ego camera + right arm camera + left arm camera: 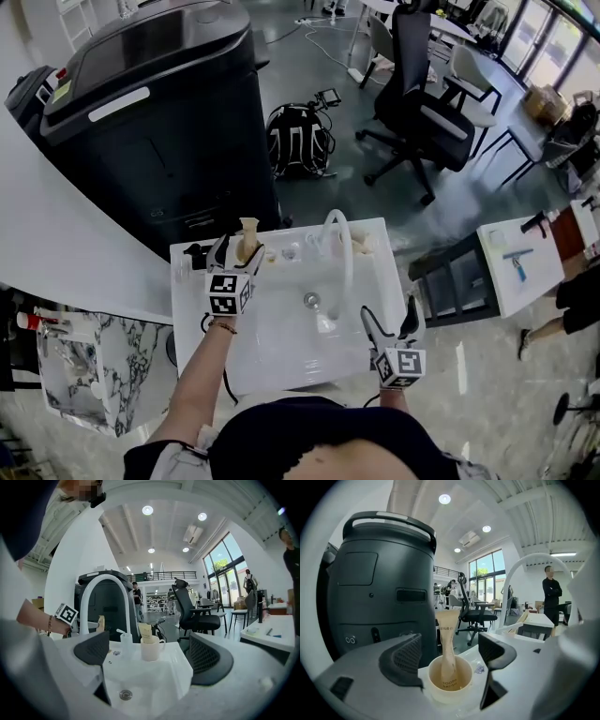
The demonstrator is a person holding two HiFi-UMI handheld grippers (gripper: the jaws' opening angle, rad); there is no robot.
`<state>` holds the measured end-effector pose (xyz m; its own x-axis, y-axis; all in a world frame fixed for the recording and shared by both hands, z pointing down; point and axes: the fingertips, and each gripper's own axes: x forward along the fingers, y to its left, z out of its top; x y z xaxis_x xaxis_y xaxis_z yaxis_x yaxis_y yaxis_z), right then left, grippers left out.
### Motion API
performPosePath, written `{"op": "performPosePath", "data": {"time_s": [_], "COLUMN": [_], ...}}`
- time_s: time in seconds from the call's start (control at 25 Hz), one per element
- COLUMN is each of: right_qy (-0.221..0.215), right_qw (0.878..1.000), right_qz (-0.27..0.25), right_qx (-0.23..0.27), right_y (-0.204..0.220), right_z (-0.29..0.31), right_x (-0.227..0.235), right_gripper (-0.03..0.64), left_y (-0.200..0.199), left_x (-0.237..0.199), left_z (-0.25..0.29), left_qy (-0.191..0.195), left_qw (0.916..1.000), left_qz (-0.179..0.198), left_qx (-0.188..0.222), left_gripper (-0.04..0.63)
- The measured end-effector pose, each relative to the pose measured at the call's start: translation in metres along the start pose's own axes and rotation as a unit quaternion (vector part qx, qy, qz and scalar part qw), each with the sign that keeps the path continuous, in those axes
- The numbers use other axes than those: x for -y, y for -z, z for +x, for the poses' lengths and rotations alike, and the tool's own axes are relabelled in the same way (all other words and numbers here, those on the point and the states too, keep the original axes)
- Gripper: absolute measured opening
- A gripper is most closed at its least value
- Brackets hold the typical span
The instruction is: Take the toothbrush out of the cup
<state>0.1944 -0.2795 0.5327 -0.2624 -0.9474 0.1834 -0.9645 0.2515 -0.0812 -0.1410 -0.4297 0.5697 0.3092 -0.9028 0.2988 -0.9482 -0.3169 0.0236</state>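
Note:
A cream cup (450, 682) stands at the sink's back left corner with a beige toothbrush pack (448, 641) upright in it. My left gripper (450, 654) is open, one jaw on each side of the cup; neither pad touches the pack. From the head view, the left gripper (236, 251) is right at the toothbrush pack (248, 230). The right gripper (391, 323) hangs open over the sink's front right corner with nothing between its jaws. In the right gripper view, the right gripper (149, 643) points across the basin.
The white sink (281, 342) has a curved tap (345, 246) at the back. A white mug (151, 649) with another beige pack and a pump bottle (125, 641) stand behind the basin. A big black machine (159, 122) rises behind the sink.

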Motion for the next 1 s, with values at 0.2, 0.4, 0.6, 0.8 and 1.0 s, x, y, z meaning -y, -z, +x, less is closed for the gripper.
{"op": "performPosePath", "data": {"time_s": [0.2, 0.4, 0.6, 0.8, 1.0], "right_qy": [-0.003, 0.006, 0.006, 0.007, 0.008], "right_qw": [1.0, 1.0, 1.0, 1.0, 1.0], "right_qz": [0.003, 0.022, 0.019, 0.015, 0.017], "right_qx": [-0.013, -0.01, -0.021, -0.026, -0.023], "right_y": [0.006, 0.004, 0.011, 0.014, 0.012], "right_z": [0.005, 0.008, 0.01, 0.011, 0.011], "right_x": [0.01, 0.02, 0.022, 0.025, 0.025], "right_gripper": [0.525, 0.525, 0.525, 0.525, 0.525], "left_y": [0.013, 0.022, 0.025, 0.023, 0.014], "left_x": [-0.009, -0.018, -0.019, -0.016, -0.015], "left_z": [0.022, 0.027, 0.027, 0.027, 0.022], "left_qy": [-0.007, -0.02, -0.018, -0.01, -0.01], "left_qw": [0.9995, 0.9988, 0.999, 0.9994, 0.9997], "left_qz": [0.006, 0.01, 0.01, 0.003, -0.008], "left_qx": [-0.03, -0.044, -0.04, -0.034, -0.019], "left_gripper": [0.327, 0.207, 0.06, 0.034, 0.018]}}
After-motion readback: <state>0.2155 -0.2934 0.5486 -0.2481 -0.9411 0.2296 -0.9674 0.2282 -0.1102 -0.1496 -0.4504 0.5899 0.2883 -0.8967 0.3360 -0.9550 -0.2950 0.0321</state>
